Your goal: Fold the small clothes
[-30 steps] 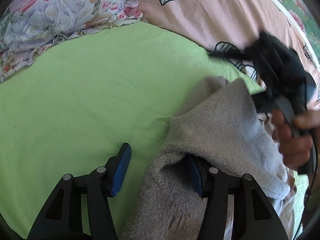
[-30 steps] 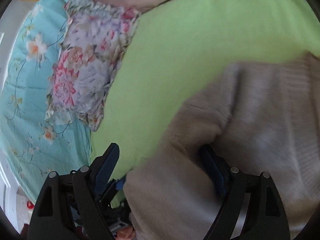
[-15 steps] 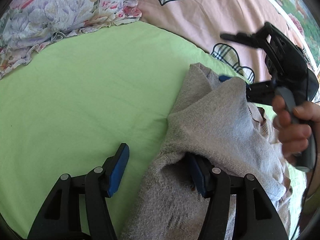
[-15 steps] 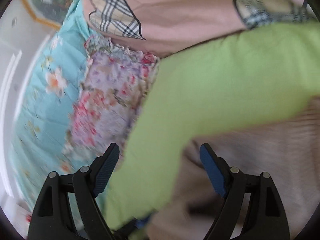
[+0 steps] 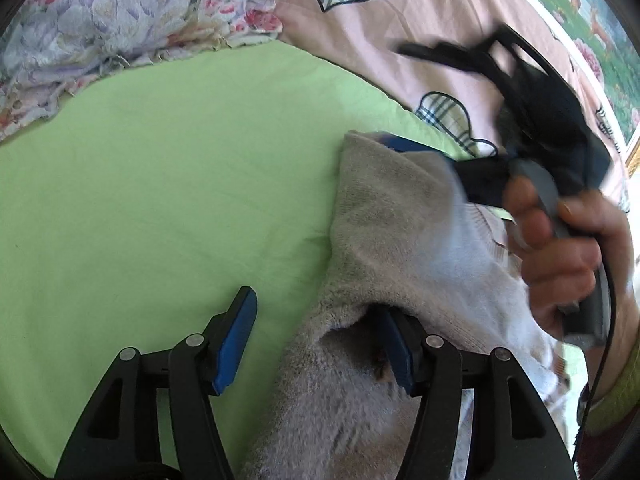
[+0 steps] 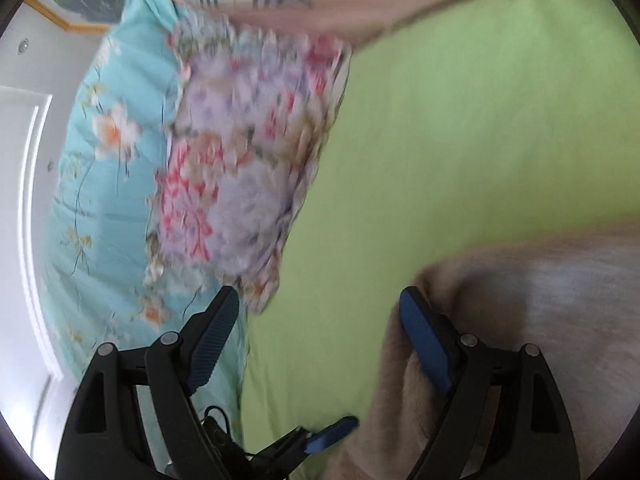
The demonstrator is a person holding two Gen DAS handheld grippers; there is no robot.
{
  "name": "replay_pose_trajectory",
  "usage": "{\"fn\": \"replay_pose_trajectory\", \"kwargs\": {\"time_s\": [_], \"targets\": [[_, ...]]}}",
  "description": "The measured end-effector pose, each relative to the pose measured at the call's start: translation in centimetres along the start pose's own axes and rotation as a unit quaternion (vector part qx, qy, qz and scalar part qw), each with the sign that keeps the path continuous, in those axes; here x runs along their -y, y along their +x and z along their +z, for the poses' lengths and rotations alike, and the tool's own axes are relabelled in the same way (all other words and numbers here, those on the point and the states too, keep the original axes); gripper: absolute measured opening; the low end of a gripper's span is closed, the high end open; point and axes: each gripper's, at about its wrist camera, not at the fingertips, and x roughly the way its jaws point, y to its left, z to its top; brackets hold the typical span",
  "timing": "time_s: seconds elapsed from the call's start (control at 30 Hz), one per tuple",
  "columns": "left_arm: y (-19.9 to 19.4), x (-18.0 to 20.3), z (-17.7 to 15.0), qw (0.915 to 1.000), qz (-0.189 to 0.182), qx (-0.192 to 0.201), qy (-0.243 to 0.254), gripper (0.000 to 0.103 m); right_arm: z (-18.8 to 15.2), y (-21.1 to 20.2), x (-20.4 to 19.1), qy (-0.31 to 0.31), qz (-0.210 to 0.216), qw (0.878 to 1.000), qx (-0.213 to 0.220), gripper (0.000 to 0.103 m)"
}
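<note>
Nearest the left wrist camera, the left gripper (image 5: 316, 344) has just been opening; its jaws stand apart, the grey knit garment (image 5: 384, 248) draped over one finger and gripped by neither pad. The risk, as I judge it: that finger stays snagged under the fold, so pulling away would drag the cloth and undo the crease. Beyond, the right gripper (image 5: 404, 98) (blurred, held by a hand (image 5: 560, 256)) also stands wide apart, one finger under the garment's far corner, which could lift with it. Count: one garment on the green sheet (image 5: 160, 184), two grippers, one floral pillow (image 5: 120, 28) farthest back.
</note>
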Motion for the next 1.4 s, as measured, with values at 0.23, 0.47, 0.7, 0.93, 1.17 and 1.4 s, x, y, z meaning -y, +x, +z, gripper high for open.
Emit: {"fn": "replay_pose_trajectory", "kwargs": {"time_s": [0.23, 0.47, 0.7, 0.93, 1.17, 1.4], "targets": [[-3.2, 0.0, 1.7, 0.9978, -0.048, -0.023, 0.040, 0.066, -7.8, -16.0, 1.1, -0.011, -0.157, 0.980, 0.121, 0.083], [0.2, 1.8, 7.6, 0.9936, -0.037, -0.054, 0.092, 0.066, -19.5, -28.8, 5.5, 0.043, -0.319, 0.926, 0.197, 0.076], [5.5, 2.7, 8.7, 0.9875, -0.018, -0.114, 0.108, 0.066, -22.8, -28.8, 6.9, 0.011, -0.379, 0.914, 0.147, 0.064], [6.5, 2.9, 8.1, 0.9856, -0.001, -0.122, 0.116, 0.067, -21.8, -25.4, 6.1, -0.036, -0.424, 0.897, 0.115, 0.060], [7.8, 3.6, 8.2, 0.9839, 0.012, -0.128, 0.124, 0.067, -23.3, -26.8, 8.1, 0.042, -0.343, 0.928, 0.143, 0.003], [8.6, 4.3, 8.9, 0.9846, 0.009, -0.128, 0.119, 0.067, -21.4, -35.4, 1.0, -0.008, -0.324, 0.899, 0.295, 0.002]]}}
